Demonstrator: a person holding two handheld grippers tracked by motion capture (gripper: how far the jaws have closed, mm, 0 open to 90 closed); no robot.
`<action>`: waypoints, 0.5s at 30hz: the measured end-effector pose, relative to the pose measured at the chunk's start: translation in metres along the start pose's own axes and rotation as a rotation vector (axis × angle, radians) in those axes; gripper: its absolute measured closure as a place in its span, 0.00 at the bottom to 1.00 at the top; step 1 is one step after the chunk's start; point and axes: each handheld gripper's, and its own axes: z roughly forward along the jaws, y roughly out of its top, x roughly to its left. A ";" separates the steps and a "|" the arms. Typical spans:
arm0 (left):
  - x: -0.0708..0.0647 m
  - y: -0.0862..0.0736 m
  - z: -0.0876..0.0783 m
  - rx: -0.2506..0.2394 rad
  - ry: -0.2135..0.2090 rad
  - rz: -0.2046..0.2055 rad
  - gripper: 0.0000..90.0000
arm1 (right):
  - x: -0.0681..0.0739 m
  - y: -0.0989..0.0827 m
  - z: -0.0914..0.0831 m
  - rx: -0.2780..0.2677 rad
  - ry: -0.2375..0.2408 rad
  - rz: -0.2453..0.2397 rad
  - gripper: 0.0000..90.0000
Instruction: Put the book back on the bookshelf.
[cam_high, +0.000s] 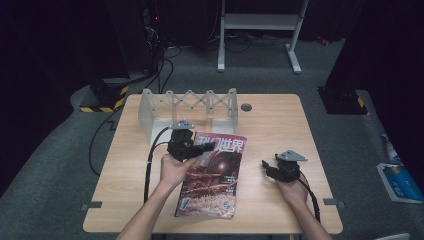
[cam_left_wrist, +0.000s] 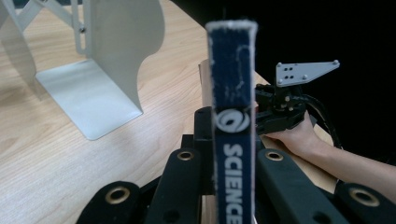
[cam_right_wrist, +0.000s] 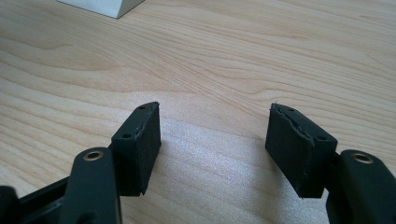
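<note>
A magazine (cam_high: 212, 176) with a red-brown cover lies tilted near the middle of the wooden table (cam_high: 270, 125), its left edge lifted. My left gripper (cam_high: 187, 145) is shut on its spine near the top. In the left gripper view the dark blue spine (cam_left_wrist: 232, 107), lettered "SCIENCE", stands upright between the jaws. My right gripper (cam_high: 270, 167) rests on the table to the right of the magazine. In the right gripper view its jaws stand wide apart over bare wood, nothing between the pads (cam_right_wrist: 140, 144).
A grey metal expanding book rack (cam_high: 187, 107) stands at the back of the table, its end plate (cam_left_wrist: 116, 56) close ahead of the left gripper. A small grey disc (cam_high: 246, 106) lies at the back right. A white stand (cam_high: 260, 30) is on the floor beyond.
</note>
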 end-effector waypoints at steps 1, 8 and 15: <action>-0.001 0.001 0.000 -0.002 0.000 0.005 0.93 | 0.000 0.000 0.000 0.000 0.000 0.000 0.39; -0.004 0.009 -0.005 -0.001 0.016 0.020 0.93 | 0.000 0.000 0.000 -0.003 -0.002 -0.001 0.40; -0.006 0.016 -0.016 -0.006 0.039 0.043 0.93 | 0.000 0.000 0.000 -0.003 -0.003 0.002 0.40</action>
